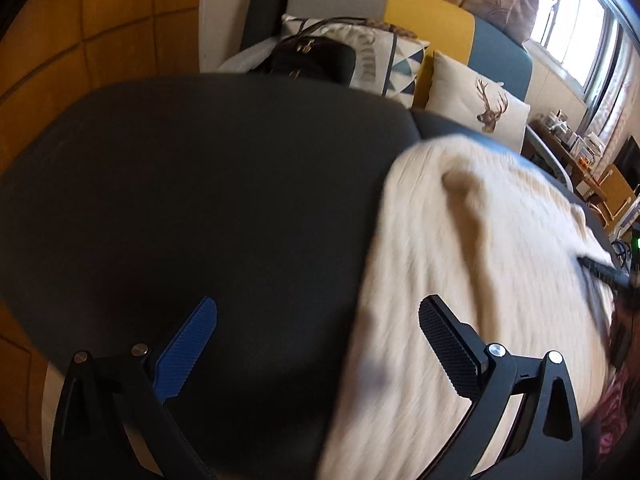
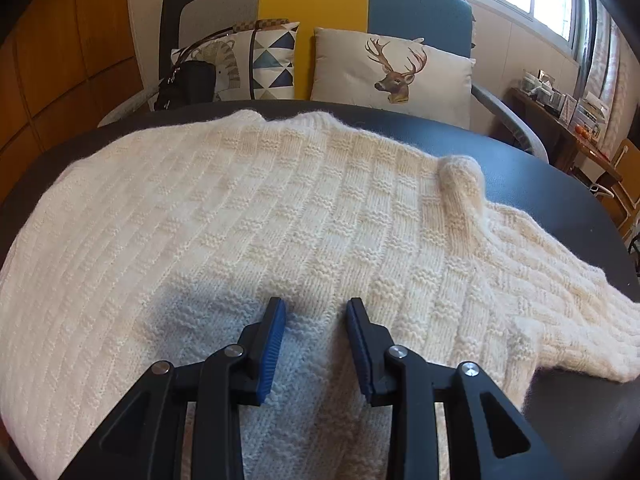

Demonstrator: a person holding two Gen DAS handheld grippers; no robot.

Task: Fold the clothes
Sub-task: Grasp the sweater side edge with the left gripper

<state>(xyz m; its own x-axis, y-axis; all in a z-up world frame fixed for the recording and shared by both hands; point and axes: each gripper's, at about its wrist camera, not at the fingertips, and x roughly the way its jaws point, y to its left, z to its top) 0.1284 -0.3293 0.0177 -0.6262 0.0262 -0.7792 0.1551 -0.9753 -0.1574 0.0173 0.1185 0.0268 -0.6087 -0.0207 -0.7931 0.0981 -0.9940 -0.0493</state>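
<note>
While hovering over cream sweater [image 2: 280, 208] on dark table [image 1: 200, 180], risks snagging loose knit (right gripper [image 2: 316, 316] narrowly parted, empty; left gripper [image 1: 320, 320] wide, empty).

I see a home living room: sofa [image 2: 320, 4] with deer cushion [image 2: 394, 70]; curtained window [image 1: 576, 12]; handbag [image 1: 312, 58]; cluttered side table [image 2: 560, 120]; wood-panelled wall [image 1: 100, 32].

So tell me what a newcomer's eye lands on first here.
The cream knitted sweater spread over the dark table, right under the right gripper. Behind it, the deer cushion on the sofa with its yellow and blue back.
</note>
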